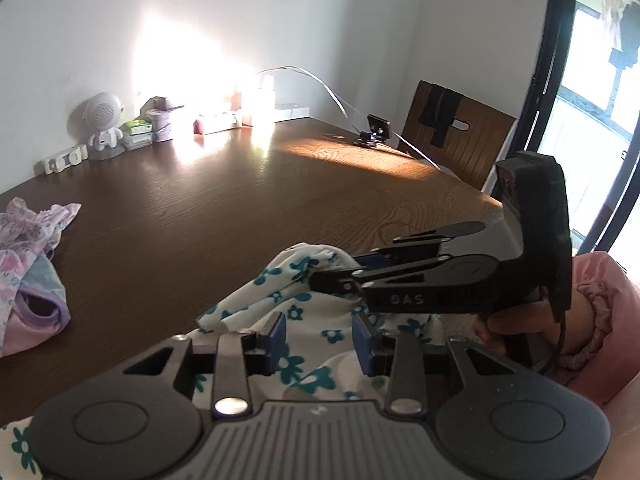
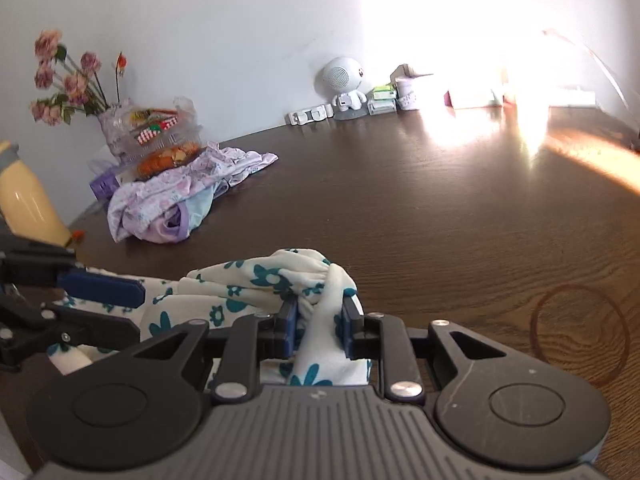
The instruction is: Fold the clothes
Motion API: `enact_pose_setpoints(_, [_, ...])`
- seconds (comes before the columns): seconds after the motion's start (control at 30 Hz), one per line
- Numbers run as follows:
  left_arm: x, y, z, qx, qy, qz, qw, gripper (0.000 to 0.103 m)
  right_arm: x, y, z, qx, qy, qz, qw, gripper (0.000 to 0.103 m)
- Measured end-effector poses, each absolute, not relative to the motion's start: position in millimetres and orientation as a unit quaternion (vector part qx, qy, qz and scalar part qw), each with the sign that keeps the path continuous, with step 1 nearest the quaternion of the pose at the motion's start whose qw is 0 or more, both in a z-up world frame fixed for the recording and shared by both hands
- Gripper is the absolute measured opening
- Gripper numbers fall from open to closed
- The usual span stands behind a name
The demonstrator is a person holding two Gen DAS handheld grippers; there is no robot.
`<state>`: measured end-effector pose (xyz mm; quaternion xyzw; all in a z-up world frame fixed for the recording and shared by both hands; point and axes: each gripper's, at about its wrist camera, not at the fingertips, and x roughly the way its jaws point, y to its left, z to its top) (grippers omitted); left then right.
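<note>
A white garment with teal flowers (image 1: 280, 300) lies bunched at the near edge of the dark wooden table (image 1: 200, 208). My left gripper (image 1: 320, 340) is open, its blue pads apart above the cloth. My right gripper (image 2: 318, 320) is shut on a fold of the same garment (image 2: 260, 280). In the left wrist view the right gripper (image 1: 352, 276) comes in from the right and pinches the garment's raised bunch. In the right wrist view the left gripper's blue fingertips (image 2: 104, 288) show at the left over the cloth.
A pile of pink and lilac clothes (image 2: 180, 196) lies at the table's left. Flowers in a vase (image 2: 72, 80), snack packs, a white robot speaker (image 2: 344, 84), boxes and a phone stand (image 1: 374, 132) line the back. A wooden chair (image 1: 456, 136) stands at the right end.
</note>
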<state>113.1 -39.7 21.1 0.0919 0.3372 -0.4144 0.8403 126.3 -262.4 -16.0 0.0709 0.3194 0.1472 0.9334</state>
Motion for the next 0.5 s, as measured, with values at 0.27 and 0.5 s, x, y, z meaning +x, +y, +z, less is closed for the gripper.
enact_pose_setpoints(0.27, [121,-59,-13,0.129,0.373,-0.403,0.826,0.033,121,-263,-10,0.080,0.309,0.152,0.935,0.031])
enact_pose_setpoints(0.5, [127,-49,-20,0.117,0.376,-0.397,0.829,0.033,98,-266,20,0.022,0.251,0.210,0.944,0.037])
